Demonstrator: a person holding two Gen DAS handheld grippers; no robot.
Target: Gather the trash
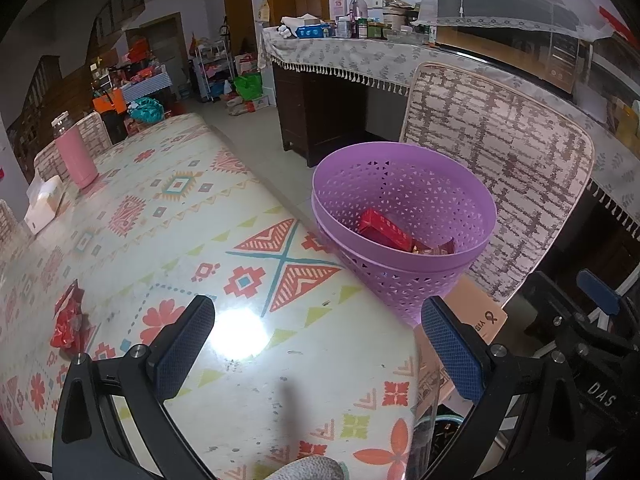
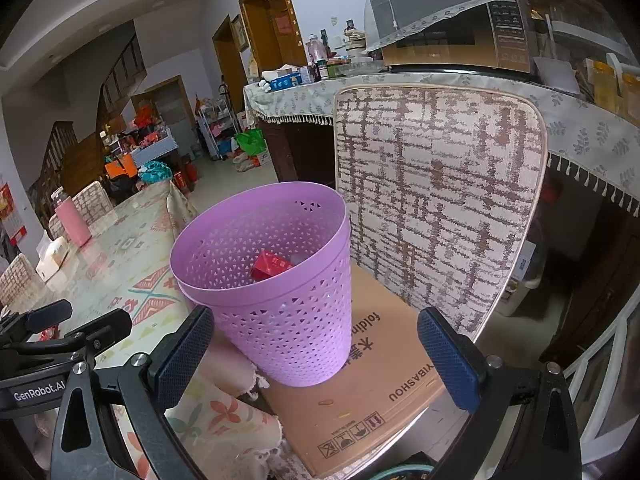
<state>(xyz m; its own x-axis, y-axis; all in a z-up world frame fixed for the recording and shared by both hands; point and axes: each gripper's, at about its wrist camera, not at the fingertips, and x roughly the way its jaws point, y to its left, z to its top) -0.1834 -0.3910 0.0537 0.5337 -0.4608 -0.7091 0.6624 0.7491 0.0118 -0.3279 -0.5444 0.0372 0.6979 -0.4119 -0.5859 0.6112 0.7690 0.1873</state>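
Observation:
A purple perforated basket [image 1: 404, 200] [image 2: 276, 280] stands on a cardboard box [image 2: 372, 380] on a chair seat beside the table. Red packets [image 1: 386, 230] [image 2: 270, 265] lie inside it. A crumpled red wrapper [image 1: 68, 322] lies on the patterned table [image 1: 180, 240] at the left. My left gripper [image 1: 318, 344] hovers open over the table's near edge, nothing between its fingers, the wrapper off to its left. My right gripper [image 2: 316, 354] is open, facing the basket from just in front and empty. The left gripper's body [image 2: 48, 344] shows at the right wrist view's left edge.
A pink bottle [image 1: 74, 152] and a white tissue box [image 1: 42, 204] stand at the table's far left. The chair's patterned backrest [image 2: 436, 200] rises behind the basket. A cloth-covered counter [image 1: 360, 54] with jars and a microwave [image 2: 456, 36] runs behind.

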